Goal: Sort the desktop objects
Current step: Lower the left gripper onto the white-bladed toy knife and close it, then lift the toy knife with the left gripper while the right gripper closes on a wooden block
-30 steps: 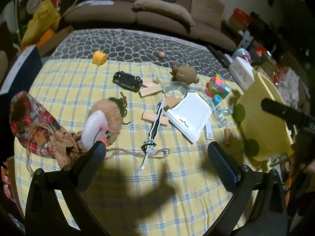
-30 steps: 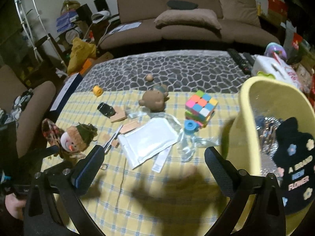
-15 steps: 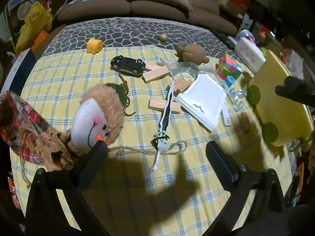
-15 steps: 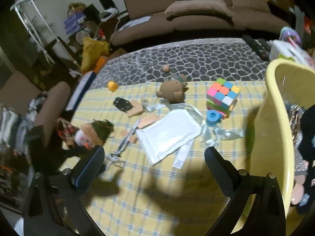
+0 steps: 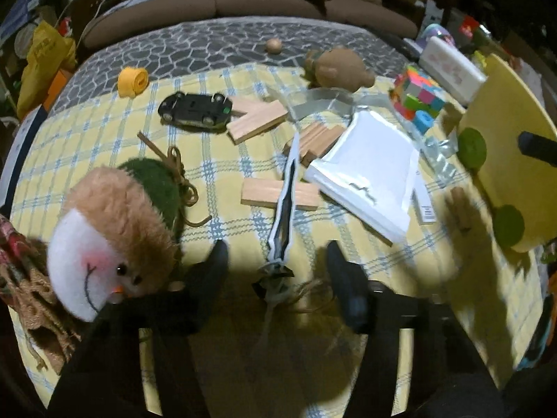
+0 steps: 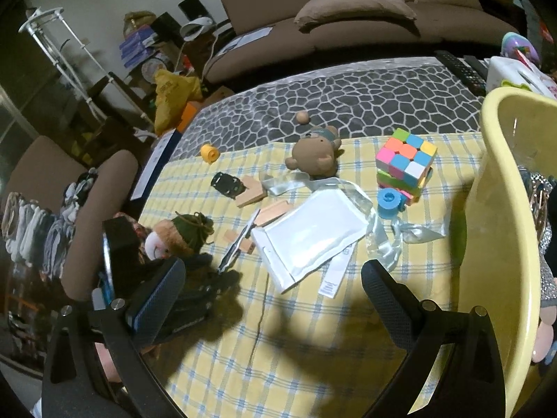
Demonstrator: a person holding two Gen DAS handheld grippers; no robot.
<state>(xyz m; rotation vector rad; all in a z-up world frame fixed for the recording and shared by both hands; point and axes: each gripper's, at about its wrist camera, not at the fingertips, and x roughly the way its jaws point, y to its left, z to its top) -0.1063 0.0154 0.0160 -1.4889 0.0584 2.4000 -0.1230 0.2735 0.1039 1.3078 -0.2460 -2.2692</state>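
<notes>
A small toy sword (image 5: 283, 202) lies on the yellow checked cloth, its blade across a wooden block (image 5: 261, 191). My left gripper (image 5: 275, 261) is low over the sword's hilt, where a twine loop (image 5: 313, 289) also lies. Its jaws are closing with the hilt between them, and the pads stand clear of it. In the right wrist view the left gripper (image 6: 222, 275) is a dark shape at the sword's (image 6: 240, 237) near end. My right gripper (image 6: 273, 271) hovers open above the cloth with nothing between its fingers. A yellow basin (image 6: 487, 226) stands at the right.
A snowman doll (image 5: 104, 230) lies just left of the left gripper. A white pouch (image 5: 369, 174), wooden blocks (image 5: 257, 122), a black toy car (image 5: 195, 109), a brown bear (image 6: 313, 156), a colour cube (image 6: 405, 160), a blue tape roll (image 6: 390, 202) and silver ribbon (image 6: 383, 244) crowd the cloth.
My left gripper has come down toward the sword's hilt and its jaws have narrowed a lot. The right gripper has tilted a little and stays open.
</notes>
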